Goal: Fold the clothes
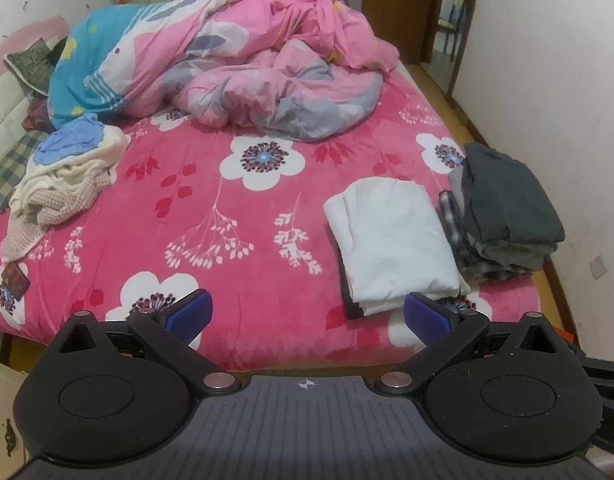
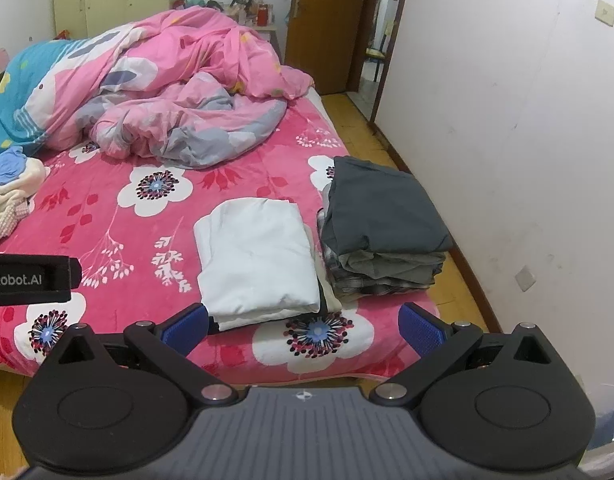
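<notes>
My left gripper (image 1: 307,314): fingers spread wide, nothing held. My right gripper (image 2: 303,322): likewise wide apart, empty. Just beyond both sets of fingers, folded white garment (image 2: 259,256) flat on the bed (image 2: 107,208). Right of it, touching: stack of folded dark clothes (image 2: 383,220). Far left: unfolded clothes heap (image 1: 67,176). Farthest: crumpled pink quilt (image 1: 243,56).

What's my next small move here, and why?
Probably reach the left tool toward the unfolded heap at the bed's left side: both tools are open and empty, and the white garment and dark stack already look folded.
</notes>
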